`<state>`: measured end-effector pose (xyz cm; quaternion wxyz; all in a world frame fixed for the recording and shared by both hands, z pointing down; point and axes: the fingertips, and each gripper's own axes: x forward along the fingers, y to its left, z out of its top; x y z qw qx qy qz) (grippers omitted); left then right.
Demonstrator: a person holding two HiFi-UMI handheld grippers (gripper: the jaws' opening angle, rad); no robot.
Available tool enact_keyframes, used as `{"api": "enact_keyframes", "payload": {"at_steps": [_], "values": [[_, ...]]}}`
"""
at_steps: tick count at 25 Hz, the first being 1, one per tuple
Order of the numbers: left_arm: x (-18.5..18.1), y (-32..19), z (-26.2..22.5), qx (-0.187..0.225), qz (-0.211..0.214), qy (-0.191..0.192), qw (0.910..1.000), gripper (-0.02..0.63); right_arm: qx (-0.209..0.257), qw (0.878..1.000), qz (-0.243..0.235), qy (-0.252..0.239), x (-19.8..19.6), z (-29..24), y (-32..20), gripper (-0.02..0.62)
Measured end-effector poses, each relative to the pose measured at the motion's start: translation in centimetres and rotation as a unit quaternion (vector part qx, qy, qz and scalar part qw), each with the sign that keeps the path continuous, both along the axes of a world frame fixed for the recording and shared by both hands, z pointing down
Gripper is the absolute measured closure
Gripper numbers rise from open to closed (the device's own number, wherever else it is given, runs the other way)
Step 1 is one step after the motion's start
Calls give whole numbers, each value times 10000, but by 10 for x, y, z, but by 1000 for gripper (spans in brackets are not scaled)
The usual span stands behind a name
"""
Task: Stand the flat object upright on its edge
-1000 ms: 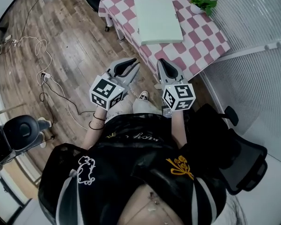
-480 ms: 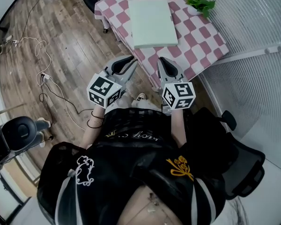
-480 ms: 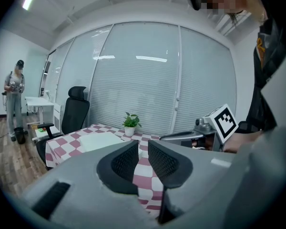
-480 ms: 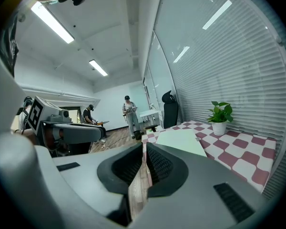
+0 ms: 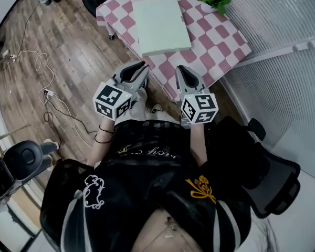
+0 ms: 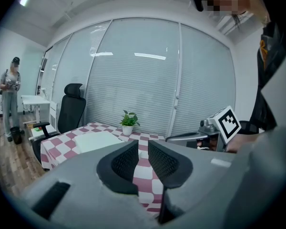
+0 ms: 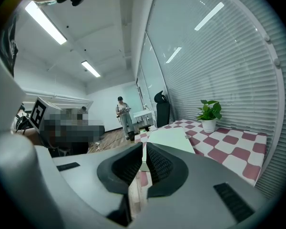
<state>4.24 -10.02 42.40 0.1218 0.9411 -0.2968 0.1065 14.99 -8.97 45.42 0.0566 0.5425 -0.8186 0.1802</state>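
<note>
Pale-green flat board (image 5: pixel 161 26) lies flat on checked table (image 5: pixel 220 35), untouched.
L gripper (image 5: pixel 140 66) & R gripper (image 5: pixel 180 69) both clenched on nothing, now nearer table edge than a sec ago; approach under way, upending not begun.

The pale green board (image 5: pixel 161 26) lay flat on its broad face on the pink-and-white checked table (image 5: pixel 220 38). It was thin, rectangular and plain, with rounded corners. It sat toward the side away from the window, one short edge close to the near table edge.
</note>
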Motion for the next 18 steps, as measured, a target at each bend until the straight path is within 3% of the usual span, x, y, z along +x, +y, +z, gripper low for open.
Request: {"api": "enact_keyframes", "payload": {"at_steps": [7, 18], "values": [[14, -35, -4, 85, 215, 30, 9997, 534, 21, 9993, 353, 102, 26, -5, -27, 566], [-3, -105, 1, 68, 134, 33, 9999, 534, 51, 9982, 533, 277, 32, -15, -79, 566]]}}
